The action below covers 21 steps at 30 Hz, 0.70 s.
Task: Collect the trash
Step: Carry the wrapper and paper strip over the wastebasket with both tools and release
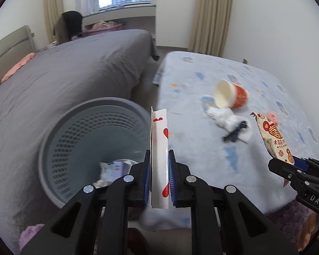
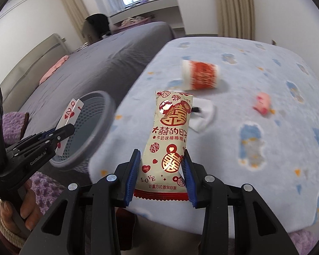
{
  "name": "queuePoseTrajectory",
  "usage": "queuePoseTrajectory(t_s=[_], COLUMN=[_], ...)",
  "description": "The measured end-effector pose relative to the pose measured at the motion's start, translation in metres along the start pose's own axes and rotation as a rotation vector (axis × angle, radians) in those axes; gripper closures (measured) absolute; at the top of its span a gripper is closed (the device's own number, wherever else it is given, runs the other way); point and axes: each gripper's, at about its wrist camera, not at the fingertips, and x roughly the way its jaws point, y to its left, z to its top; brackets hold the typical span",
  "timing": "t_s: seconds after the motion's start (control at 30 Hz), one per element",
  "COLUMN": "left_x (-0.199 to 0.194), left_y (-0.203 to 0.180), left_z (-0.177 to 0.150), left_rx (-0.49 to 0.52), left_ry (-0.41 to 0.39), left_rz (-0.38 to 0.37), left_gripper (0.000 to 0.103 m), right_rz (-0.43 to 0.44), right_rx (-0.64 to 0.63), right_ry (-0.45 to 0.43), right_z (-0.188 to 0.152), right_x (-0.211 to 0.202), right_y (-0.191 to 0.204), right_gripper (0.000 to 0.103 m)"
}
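A bedroom is shown, with a grey bed (image 1: 74, 68) on one side and a low surface covered by a pale blue patterned blanket (image 1: 202, 159) on the other; a curtained window lies behind. Between them, a grey perforated bin (image 1: 78, 140) stands on the floor, with some wrappers already lying at its bottom.

A folded playing card (image 1: 159, 159) with red hearts is clamped upright between the nearly shut jaws of the left gripper (image 1: 159, 176), close to the bin's rim, probably so that it can be dropped in. A "2" can be read on the card in the right view.

A cream and red snack packet (image 2: 170, 144) is pinched at its lower end by the right gripper (image 2: 161, 176), held above the blanket. "LOVE" and Chinese characters are printed on it. "GenRobot.AI" is written on the left gripper's body.

Left on the blanket are a tipped red and white paper cup (image 1: 231, 95), crumpled white tissue (image 1: 225, 121) and a small pink item (image 2: 262, 102).
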Motion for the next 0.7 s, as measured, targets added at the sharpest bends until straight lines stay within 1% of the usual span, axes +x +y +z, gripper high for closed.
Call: queuePoseTrajectory(t_s=[0.23,0.33,0.43,0.5,0.7], left_x=[-0.007,-0.004,0.004,0.012,0.027], left_y=[0.074,0.102,0.120,0.130,0.140], left_z=[0.012,0.015,0.015,0.016,0.013], left_rx=[-0.073,-0.107,-0.134,-0.158,-0.196], left_ry=[-0.014,-0.015,-0.011,0.003,0.027], left_rz=[0.110,0.151,0.178,0.184,0.188], left_gripper=[0.088,0.088,0.087,0.087,0.085], right_rz=[0.096,0.124,0.150,0.164,0.178], right_rx=[-0.125,-0.171,-0.208,-0.223,-0.247], right_ry=[0.020,0.024,0.035,0.047,0.087], right_z=[0.029,0.039,0.048,0.052,0.057], right_x=[0.037,0.051,0.066,0.077,0.104], right_y=[0.078,0.104,0.125,0.136,0.153], right_gripper=[0.065,0.065,0.065,0.065,0.065])
